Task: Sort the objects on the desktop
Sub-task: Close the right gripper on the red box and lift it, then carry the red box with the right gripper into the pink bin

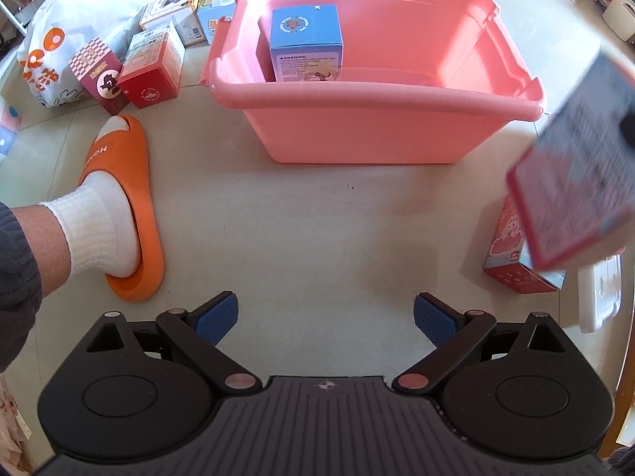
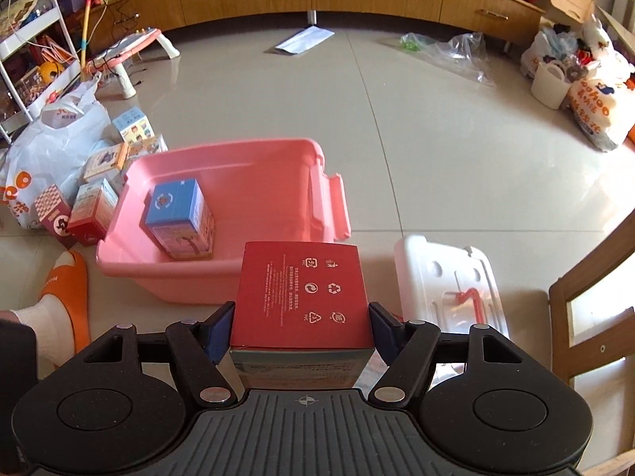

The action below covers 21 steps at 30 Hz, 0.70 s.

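Note:
A pink plastic bin (image 1: pixel 397 127) stands on the tiled floor with one blue box (image 1: pixel 305 41) inside; the bin (image 2: pixel 278 182) and the blue box (image 2: pixel 178 218) also show in the right wrist view. My right gripper (image 2: pixel 301 321) is shut on a red box (image 2: pixel 303 293), held in the air just in front of the bin's near wall. That red box shows blurred at the right of the left wrist view (image 1: pixel 575 166). My left gripper (image 1: pixel 325 317) is open and empty above bare floor in front of the bin.
Several small boxes (image 1: pixel 151 65) and a white shopping bag (image 1: pixel 79 20) lie left of the bin. A pink box (image 1: pixel 516 254) lies at the right. A white lid (image 2: pixel 448 281) lies right of the bin. A foot in an orange slipper (image 1: pixel 119 206) stands at the left. A wooden chair (image 2: pixel 587 301) is at the right.

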{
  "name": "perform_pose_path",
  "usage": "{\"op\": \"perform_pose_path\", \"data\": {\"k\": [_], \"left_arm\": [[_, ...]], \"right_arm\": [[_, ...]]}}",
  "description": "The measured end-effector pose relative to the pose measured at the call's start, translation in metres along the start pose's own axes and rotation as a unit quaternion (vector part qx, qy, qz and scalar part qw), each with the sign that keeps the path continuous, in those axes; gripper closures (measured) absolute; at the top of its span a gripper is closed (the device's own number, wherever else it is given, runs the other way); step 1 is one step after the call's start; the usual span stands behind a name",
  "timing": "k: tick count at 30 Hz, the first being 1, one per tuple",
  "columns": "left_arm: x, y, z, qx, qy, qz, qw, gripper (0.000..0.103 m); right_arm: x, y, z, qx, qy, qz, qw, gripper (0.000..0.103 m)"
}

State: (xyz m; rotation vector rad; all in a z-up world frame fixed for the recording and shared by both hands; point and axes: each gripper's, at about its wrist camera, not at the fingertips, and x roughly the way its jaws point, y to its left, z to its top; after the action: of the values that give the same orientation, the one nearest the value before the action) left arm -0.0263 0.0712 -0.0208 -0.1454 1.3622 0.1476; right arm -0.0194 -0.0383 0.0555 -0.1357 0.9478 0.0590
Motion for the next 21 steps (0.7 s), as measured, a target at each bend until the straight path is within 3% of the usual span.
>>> {"op": "perform_pose_path", "data": {"k": [9, 21], "left_arm": [[0.008, -0.002, 0.007, -0.011, -0.009, -0.006, 0.9999, 0.005], [0.032, -0.002, 0.013, -0.028, -0.002, 0.008, 0.9996, 0.005]], "right_arm": [[0.001, 0.016, 0.054, -0.018, -0.023, 0.007, 1.0, 0.037], [0.044, 0.035, 0.1, -0.021, -0.02, 0.026, 0.999, 0.037]]}}
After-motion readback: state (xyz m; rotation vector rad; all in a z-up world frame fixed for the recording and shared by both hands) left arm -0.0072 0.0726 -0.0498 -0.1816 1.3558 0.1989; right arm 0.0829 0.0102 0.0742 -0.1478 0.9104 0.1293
